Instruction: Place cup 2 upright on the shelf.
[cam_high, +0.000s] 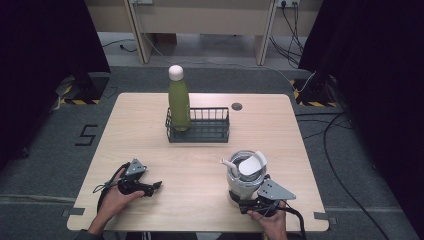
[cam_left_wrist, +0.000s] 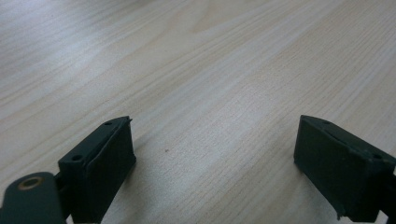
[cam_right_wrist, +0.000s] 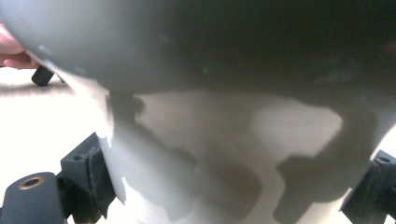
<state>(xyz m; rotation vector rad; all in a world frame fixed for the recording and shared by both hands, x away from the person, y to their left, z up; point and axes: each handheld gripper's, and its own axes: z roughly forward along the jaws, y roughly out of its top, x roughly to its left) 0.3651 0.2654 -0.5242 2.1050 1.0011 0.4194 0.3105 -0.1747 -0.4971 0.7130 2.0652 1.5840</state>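
A steel tumbler (cam_high: 244, 181) with a white lid and a straw stands at the table's front right. My right gripper (cam_high: 245, 200) is at its base, held by a hand from the near edge. In the right gripper view the tumbler's grey wall (cam_right_wrist: 224, 140) sits between the jaws, and both pads press on its sides. At the front left, my left gripper (cam_high: 152, 188) lies low over the wooden table (cam_high: 200, 165). Its jaws (cam_left_wrist: 215, 158) stand wide apart over bare wood with nothing between them.
A green bottle (cam_high: 179, 102) with a white cap stands upright in the left end of a black wire basket (cam_high: 210, 131) at mid-table. A small round grommet (cam_high: 237, 106) sits behind the basket. Cables run over the floor at the right.
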